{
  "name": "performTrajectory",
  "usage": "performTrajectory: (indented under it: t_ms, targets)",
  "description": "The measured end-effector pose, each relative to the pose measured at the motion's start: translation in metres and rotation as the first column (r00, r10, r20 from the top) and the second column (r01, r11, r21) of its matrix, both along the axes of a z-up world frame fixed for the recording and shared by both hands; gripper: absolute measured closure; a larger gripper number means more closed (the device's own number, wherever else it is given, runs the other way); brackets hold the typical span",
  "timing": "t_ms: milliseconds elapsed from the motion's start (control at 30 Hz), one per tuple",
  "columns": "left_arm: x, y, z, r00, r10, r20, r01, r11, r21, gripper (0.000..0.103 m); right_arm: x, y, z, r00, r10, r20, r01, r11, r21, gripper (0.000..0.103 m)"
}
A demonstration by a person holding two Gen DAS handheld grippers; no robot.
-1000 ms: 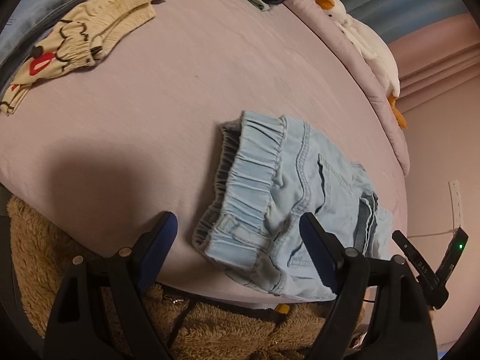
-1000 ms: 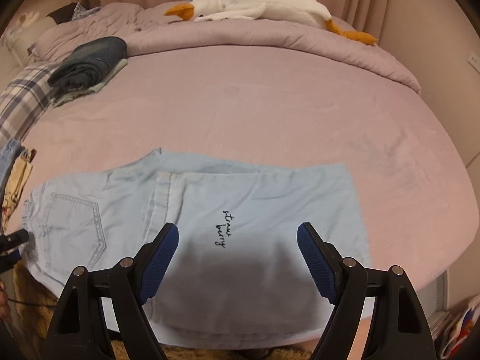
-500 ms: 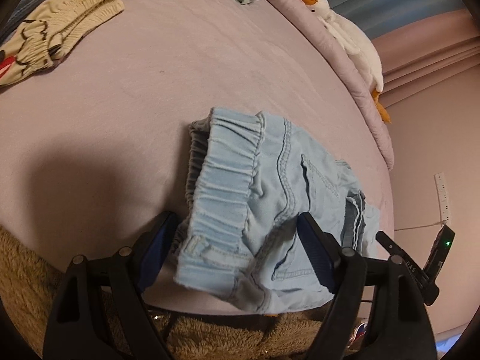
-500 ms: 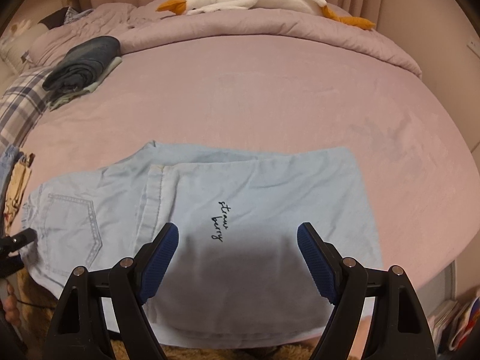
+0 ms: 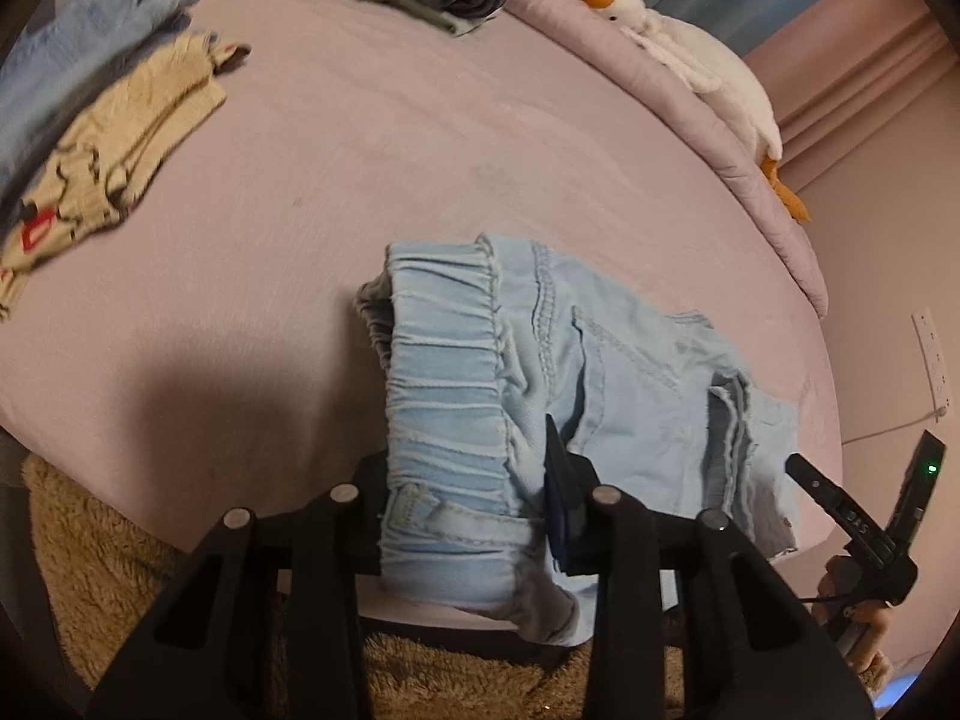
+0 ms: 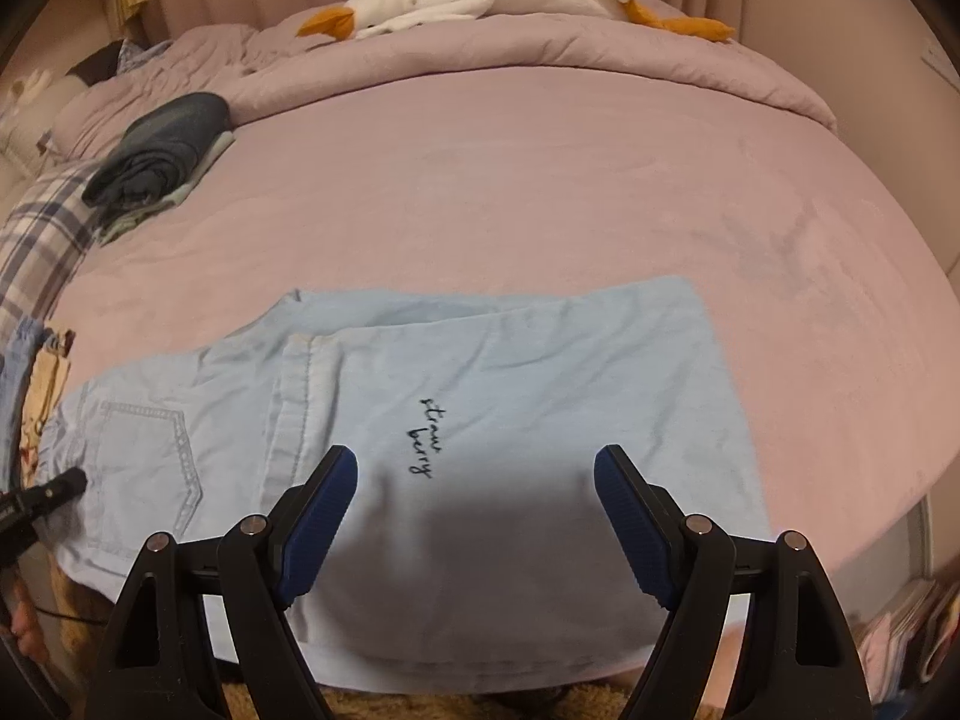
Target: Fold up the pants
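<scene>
Light blue denim pants (image 6: 480,396) lie on the pink bed, legs folded over each other, with "strawberry" script on top. In the left wrist view my left gripper (image 5: 468,510) is shut on the elastic waistband (image 5: 444,372) of the pants (image 5: 630,372) at the bed's near edge. My right gripper (image 6: 474,510) is open and empty, hovering over the leg end of the pants. The right gripper's tip (image 5: 840,498) shows at the right of the left wrist view; the left gripper's tip (image 6: 54,489) shows at the left of the right wrist view.
A cream printed garment (image 5: 114,162) and blue clothes (image 5: 78,60) lie at the left. Folded dark clothes (image 6: 162,150) sit at the back left. A plush goose (image 6: 492,0) rests on the rolled duvet (image 6: 540,60). A brown fuzzy rug (image 5: 120,570) lies below the bed edge.
My left gripper moved forward and closed on the waistband, which it straddled open before. My right gripper came slightly closer over the pant legs and stayed open.
</scene>
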State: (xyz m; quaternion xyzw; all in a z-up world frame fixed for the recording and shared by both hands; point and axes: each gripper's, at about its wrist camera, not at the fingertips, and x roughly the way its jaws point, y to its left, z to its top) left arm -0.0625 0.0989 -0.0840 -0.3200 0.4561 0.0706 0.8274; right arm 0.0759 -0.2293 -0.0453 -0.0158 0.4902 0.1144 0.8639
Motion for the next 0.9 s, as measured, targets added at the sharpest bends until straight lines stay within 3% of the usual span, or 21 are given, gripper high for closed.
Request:
performTrajectory:
  t_ms: [567,733,900]
  targets:
    - [0.012,-0.047,0.065,0.976,-0.160,0.150,0.146,0.984,0.098,0.072,0.000,-0.020,0.000,0.998,-0.055,-0.003,0.055,0.997,0.050,0.022]
    - [0.017,-0.061,0.078,0.961,-0.214,0.177,0.194,0.973,0.125,0.072,-0.002,-0.027,0.001,0.997,-0.080,-0.004,0.080,0.995,0.059,0.022]
    - [0.032,-0.085,0.096,0.926,-0.312,0.213,0.284,0.946,0.155,0.072,-0.004,-0.038,0.005,0.993,-0.114,0.013,0.113,0.991,0.074,0.022]
